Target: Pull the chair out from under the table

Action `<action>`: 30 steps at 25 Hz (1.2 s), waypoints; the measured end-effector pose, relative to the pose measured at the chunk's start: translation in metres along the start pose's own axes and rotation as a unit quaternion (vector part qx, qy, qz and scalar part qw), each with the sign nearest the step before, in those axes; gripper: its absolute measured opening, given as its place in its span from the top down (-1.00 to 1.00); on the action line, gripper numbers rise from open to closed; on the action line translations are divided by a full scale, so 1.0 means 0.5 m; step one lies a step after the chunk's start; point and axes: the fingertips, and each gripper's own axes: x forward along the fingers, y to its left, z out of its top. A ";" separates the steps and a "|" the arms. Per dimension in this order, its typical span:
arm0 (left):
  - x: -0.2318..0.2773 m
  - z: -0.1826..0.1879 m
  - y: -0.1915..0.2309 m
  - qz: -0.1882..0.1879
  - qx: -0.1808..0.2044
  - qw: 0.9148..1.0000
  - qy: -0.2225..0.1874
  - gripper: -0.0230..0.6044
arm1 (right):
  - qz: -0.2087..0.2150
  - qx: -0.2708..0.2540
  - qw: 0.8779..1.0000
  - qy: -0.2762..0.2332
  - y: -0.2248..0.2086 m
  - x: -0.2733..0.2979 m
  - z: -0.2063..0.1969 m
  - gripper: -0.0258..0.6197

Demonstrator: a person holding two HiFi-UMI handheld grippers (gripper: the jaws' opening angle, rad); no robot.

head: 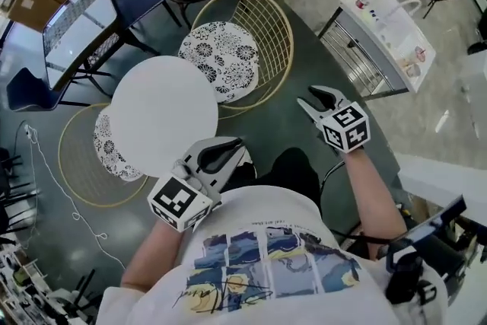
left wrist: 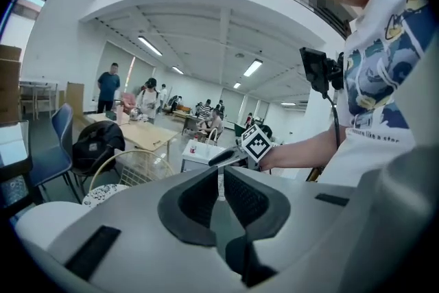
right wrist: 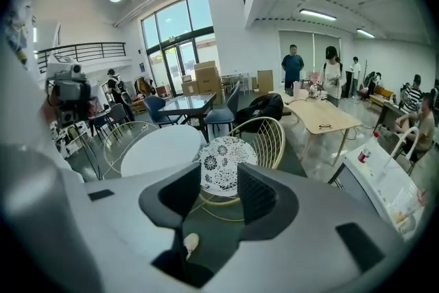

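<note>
wire chair [head: 222,57] ahead of open right hand-held gripper [head: 313,100], well apart

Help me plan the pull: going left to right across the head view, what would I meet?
Half-hidden wire chair → white round table → second wire chair → right gripper → white-topped rack.

Ahead of my right gripper [head: 306,97], the chair [head: 278,27] is gold wire with a black-and-white flowery cushion [head: 221,57]. By my left gripper [head: 240,148], the table [head: 163,114] is white.
</note>
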 end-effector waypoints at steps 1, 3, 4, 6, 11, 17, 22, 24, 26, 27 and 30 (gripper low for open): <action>0.004 0.006 0.023 0.015 0.002 1.000 0.001 0.89 | 0.003 0.003 1.000 0.006 -0.030 0.026 0.009 0.46; 0.013 0.015 0.070 0.047 -0.002 0.999 0.001 0.89 | 0.010 0.013 1.000 0.017 -0.092 0.081 0.028 0.44; 0.018 0.022 0.092 0.063 -0.007 0.998 0.001 0.89 | 0.015 0.018 0.999 0.024 -0.125 0.107 0.039 0.43; 0.032 0.043 0.133 0.100 -0.017 0.995 0.002 0.89 | 0.024 0.022 0.999 0.040 -0.194 0.157 0.068 0.42; 0.086 0.080 0.188 0.214 -0.074 0.974 -0.013 0.89 | 0.060 0.049 0.993 0.085 -0.353 0.310 0.087 0.42; 0.116 0.045 0.198 0.286 -0.116 0.951 -0.032 0.89 | 0.068 0.067 0.988 0.119 -0.448 0.523 0.008 0.40; 0.149 0.009 0.227 0.338 -0.134 0.931 -0.035 0.89 | 0.096 0.087 0.983 0.133 -0.479 0.665 -0.026 0.40; 0.143 0.003 0.226 0.359 -0.142 0.922 -0.038 0.89 | 0.095 0.093 0.982 0.137 -0.482 0.683 -0.035 0.40; 0.136 -0.002 0.223 0.378 -0.149 0.913 -0.041 0.89 | 0.093 0.096 0.981 0.144 -0.481 0.698 -0.042 0.45; 0.136 -0.003 0.222 0.384 -0.151 0.910 -0.040 0.89 | 0.091 0.104 0.980 0.144 -0.484 0.701 -0.044 0.50; 0.137 0.002 0.221 0.403 -0.144 0.904 -0.031 0.89 | 0.080 0.150 0.977 0.132 -0.496 0.701 -0.047 0.60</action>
